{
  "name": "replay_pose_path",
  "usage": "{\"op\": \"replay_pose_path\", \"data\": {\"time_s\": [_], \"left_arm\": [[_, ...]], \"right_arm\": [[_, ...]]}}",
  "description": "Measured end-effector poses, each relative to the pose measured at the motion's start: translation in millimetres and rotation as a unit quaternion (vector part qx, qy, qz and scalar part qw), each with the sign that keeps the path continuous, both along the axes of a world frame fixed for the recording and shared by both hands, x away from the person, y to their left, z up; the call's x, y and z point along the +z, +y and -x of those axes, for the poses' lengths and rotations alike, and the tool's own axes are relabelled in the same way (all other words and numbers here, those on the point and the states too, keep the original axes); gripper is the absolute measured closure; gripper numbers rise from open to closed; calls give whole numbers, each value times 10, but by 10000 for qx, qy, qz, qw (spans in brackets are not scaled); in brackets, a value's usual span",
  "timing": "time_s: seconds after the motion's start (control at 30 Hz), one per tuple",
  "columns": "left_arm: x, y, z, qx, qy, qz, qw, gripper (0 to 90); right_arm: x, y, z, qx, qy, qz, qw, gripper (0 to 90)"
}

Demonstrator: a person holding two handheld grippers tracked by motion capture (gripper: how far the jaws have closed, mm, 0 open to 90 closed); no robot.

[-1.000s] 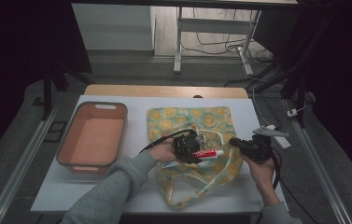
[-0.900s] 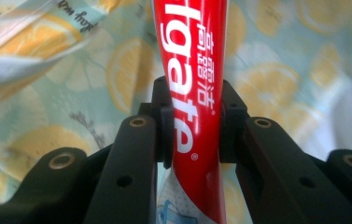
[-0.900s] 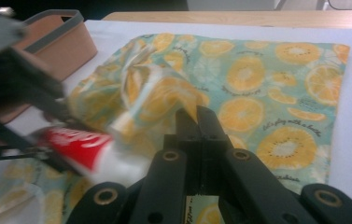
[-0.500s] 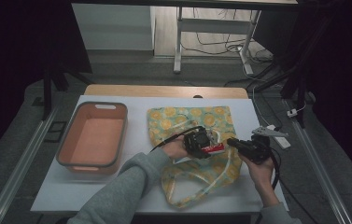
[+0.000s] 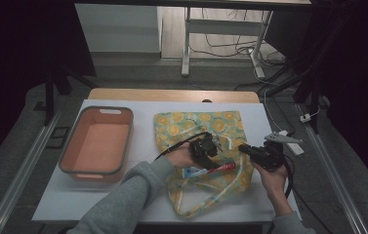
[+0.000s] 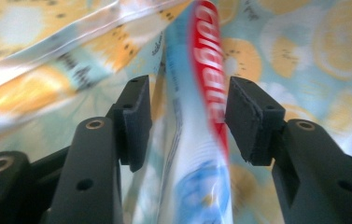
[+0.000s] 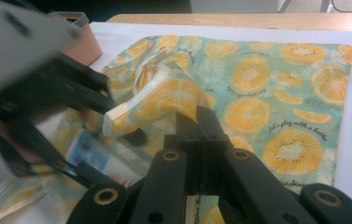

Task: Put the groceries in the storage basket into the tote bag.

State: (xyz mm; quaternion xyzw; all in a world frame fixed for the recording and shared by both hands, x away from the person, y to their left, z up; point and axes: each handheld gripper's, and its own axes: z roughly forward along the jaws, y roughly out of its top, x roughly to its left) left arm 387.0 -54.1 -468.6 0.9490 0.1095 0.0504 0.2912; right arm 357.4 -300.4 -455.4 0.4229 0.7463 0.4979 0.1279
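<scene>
A red, white and blue toothpaste tube (image 5: 211, 169) lies on a fruit-print tote bag (image 5: 206, 122) at the table's middle. In the left gripper view the tube (image 6: 206, 70) runs between the jaws of my left gripper (image 6: 187, 93), which stand apart around it, with a gap on the left side. My left gripper (image 5: 205, 146) hovers over the bag. My right gripper (image 5: 250, 150) is just to its right. In the right gripper view my right gripper (image 7: 198, 116) is shut on a raised fold of the bag (image 7: 257, 70), and the tube (image 7: 94, 149) lies beneath that fold.
A salmon-coloured bin (image 5: 106, 109) stands empty on the white table (image 5: 74, 204) to the left, its corner (image 7: 82, 42) also in the right gripper view. A white power strip (image 5: 289, 141) lies at the right edge. The bag's handles (image 5: 191, 207) trail toward the front.
My left gripper has shifted a little to the right and away, closer to the right gripper. The toothpaste tube now lies slightly nearer the front edge. The right gripper has barely moved.
</scene>
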Motion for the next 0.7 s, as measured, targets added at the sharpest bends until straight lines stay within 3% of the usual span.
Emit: {"op": "replay_pose_path", "data": {"time_s": [0.3,0.43,0.7], "left_arm": [[205,479,79,525,37,305,9981,429],[285,742,127,871,15,408,9954,409],[349,1361,261,1543,-7,590,9863,383]], "right_arm": [[-15,-4,-1,-7,22,37,10000,894],[-29,-6,1,21,39,45,10000,894],[-20,-18,44,152,-19,73,9999,880]]}}
